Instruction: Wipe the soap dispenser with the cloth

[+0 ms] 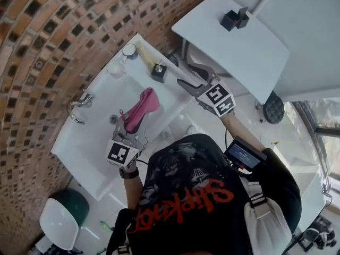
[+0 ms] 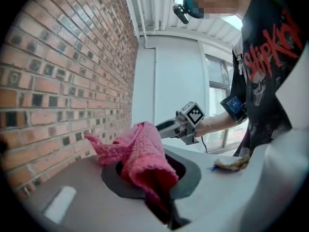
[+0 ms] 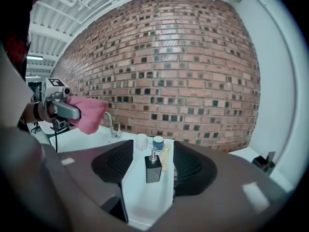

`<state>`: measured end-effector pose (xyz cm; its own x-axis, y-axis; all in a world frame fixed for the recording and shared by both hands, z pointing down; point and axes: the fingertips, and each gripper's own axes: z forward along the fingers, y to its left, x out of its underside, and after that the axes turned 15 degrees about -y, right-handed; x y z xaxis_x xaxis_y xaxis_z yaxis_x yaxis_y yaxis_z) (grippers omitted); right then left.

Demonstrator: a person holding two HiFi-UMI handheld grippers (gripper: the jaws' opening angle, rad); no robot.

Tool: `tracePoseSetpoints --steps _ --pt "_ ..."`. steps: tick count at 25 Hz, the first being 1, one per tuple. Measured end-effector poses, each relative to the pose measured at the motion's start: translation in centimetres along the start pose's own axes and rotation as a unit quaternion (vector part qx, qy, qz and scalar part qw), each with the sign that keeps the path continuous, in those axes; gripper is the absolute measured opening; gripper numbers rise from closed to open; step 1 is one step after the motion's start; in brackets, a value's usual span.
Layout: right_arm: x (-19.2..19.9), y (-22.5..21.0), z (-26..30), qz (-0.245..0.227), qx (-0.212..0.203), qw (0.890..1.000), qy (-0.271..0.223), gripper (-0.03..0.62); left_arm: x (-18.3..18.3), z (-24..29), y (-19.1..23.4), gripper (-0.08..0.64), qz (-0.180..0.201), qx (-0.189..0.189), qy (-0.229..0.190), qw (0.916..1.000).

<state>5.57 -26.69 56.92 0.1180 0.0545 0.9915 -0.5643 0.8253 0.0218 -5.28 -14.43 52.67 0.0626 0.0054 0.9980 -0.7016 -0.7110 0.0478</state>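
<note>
— What has the left gripper (image 1: 126, 127) got?

— Its jaws are clamped on the pink cloth (image 2: 142, 151), which is held up over the white counter (image 1: 90, 142) near the tap (image 1: 78, 106).

— And the right gripper (image 3: 153, 149)?

— Jaws apart, nothing in them. The soap dispenser (image 3: 153, 169) shows through the gap but stands farther off, upright on the counter. A white cup (image 3: 141, 141) and what may be a blue-lidded jar (image 3: 158, 142) are just behind it.

Bright daylight, fisheye-warped edges
</note>
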Motion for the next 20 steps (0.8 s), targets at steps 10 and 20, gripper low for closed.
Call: tracePoseSetpoints --steps 10,20 --pt "-5.4 -0.7 -11.7 0.025 0.102 0.992 -0.067 0.094 -0.7 8.7 -6.2 0.051 -0.027 0.176 -0.009 0.984" --pt "-6.4 0.4 -21.3 0.022 0.202 0.974 -0.101 0.002 -1.1 13.4 -13.3 0.051 -0.042 0.299 0.003 0.9533"
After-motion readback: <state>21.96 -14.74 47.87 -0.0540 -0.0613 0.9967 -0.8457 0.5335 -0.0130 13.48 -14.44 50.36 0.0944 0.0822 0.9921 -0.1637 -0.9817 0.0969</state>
